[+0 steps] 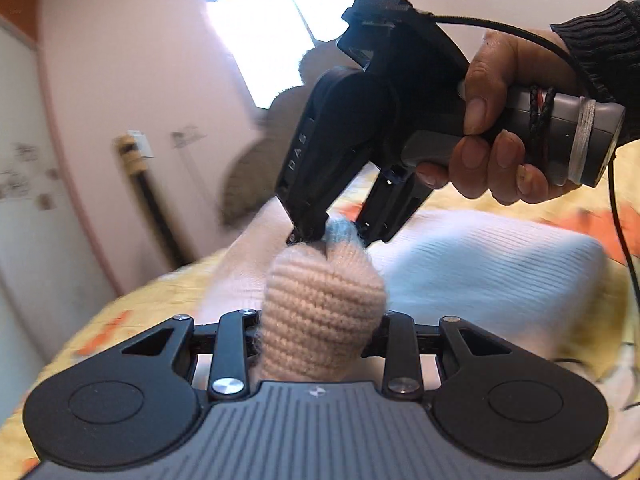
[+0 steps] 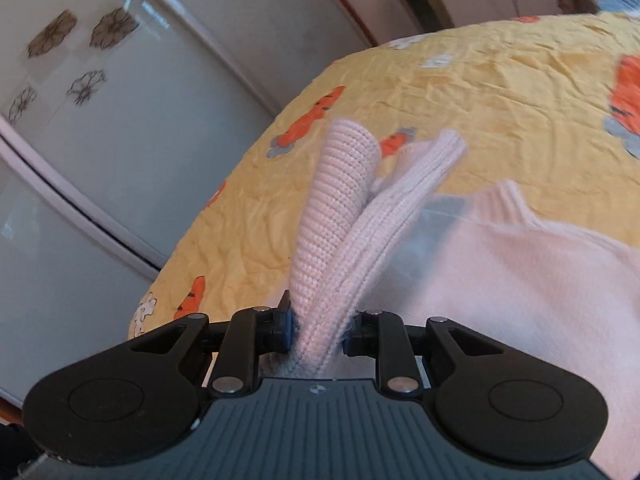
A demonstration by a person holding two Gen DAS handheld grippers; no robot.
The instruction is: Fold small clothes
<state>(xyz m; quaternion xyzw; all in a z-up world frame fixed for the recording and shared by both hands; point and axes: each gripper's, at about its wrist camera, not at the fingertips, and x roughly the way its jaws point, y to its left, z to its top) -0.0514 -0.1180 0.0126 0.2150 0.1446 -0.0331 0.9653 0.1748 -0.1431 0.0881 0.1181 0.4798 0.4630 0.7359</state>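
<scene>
Pink knit sweater (image 2: 520, 280), lying on the bed (image 2: 480, 92), is clamped at bunched edges by both the left gripper (image 1: 320, 322) and right gripper (image 2: 320, 326), so thick knit may slip out and spoil the fold.

Right wrist view: bare yellow bedsheet (image 2: 500, 92) open across upper right; wardrobe doors (image 2: 120, 128) wall off the left. Left wrist view: right gripper (image 1: 340, 228) and hand (image 1: 508, 120) fill centre and upper right, pink sweater (image 1: 460, 256) bunched beneath.

Sweater (image 2: 500, 280) – ribbed knit, matt.
</scene>
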